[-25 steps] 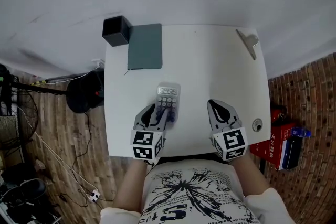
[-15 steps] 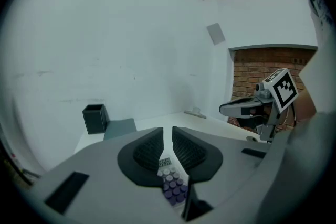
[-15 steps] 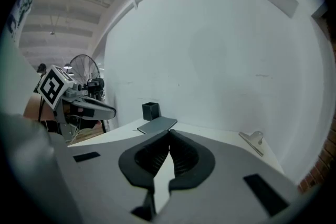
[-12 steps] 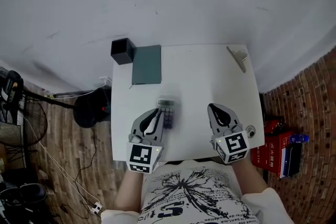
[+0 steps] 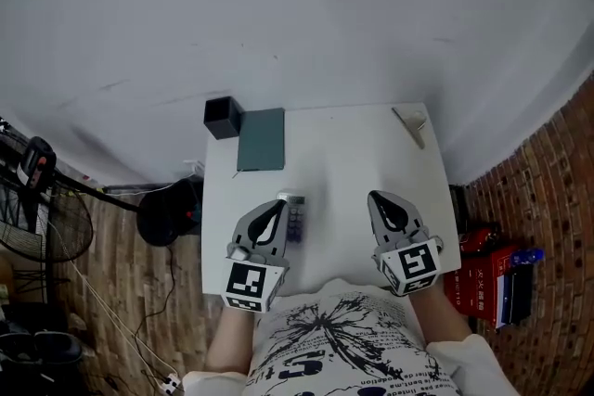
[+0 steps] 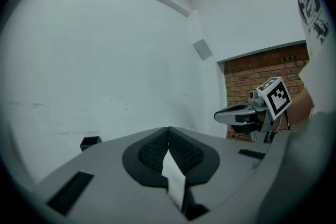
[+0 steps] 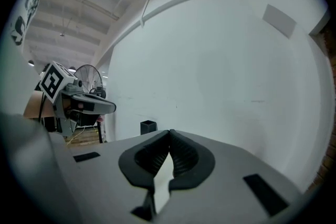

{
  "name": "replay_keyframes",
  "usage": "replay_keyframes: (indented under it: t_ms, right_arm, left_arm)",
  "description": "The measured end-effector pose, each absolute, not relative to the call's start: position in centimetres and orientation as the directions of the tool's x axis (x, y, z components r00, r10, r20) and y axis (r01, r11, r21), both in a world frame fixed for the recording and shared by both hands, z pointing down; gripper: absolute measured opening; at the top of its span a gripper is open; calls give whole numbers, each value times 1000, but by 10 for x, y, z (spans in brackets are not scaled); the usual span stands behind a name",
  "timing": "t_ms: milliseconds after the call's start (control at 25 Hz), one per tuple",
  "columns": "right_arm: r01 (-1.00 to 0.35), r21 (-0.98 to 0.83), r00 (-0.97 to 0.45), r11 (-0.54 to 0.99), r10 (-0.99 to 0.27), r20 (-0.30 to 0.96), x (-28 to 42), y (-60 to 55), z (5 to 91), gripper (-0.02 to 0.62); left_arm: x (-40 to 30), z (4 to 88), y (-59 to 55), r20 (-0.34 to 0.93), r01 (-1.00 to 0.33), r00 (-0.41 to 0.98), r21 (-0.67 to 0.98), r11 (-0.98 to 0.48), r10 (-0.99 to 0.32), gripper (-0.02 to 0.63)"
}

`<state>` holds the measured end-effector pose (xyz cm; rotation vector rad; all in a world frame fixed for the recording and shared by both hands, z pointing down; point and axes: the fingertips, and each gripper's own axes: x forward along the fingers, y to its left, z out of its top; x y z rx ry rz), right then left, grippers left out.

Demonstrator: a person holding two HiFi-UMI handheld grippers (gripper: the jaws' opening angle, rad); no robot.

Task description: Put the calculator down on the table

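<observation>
Left gripper (image 6: 168, 131) and right gripper (image 7: 169, 134) closed, empty; calculator (image 5: 296, 218) seemingly flat on table (image 5: 343, 153)

Bright, even light (fisheye edges darkly vignetted)

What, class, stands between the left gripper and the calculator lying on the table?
Nothing visible does. In the head view the calculator lies flat on the white table, right beside the tip of the left gripper, whose jaws are shut and empty. The grey-green notebook and black box sit apart, at the far edge.
</observation>
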<state>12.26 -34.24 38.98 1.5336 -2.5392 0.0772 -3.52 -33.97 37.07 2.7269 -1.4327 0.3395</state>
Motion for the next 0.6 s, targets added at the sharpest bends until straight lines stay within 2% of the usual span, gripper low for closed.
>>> replay_keyframes:
  t_ms: [600]
  right_arm:
    - [-865, 71, -480, 496, -861, 170, 129, -345, 379, 12]
  left_arm:
    - [-32, 358, -341, 177, -837, 536, -16, -547, -825, 14]
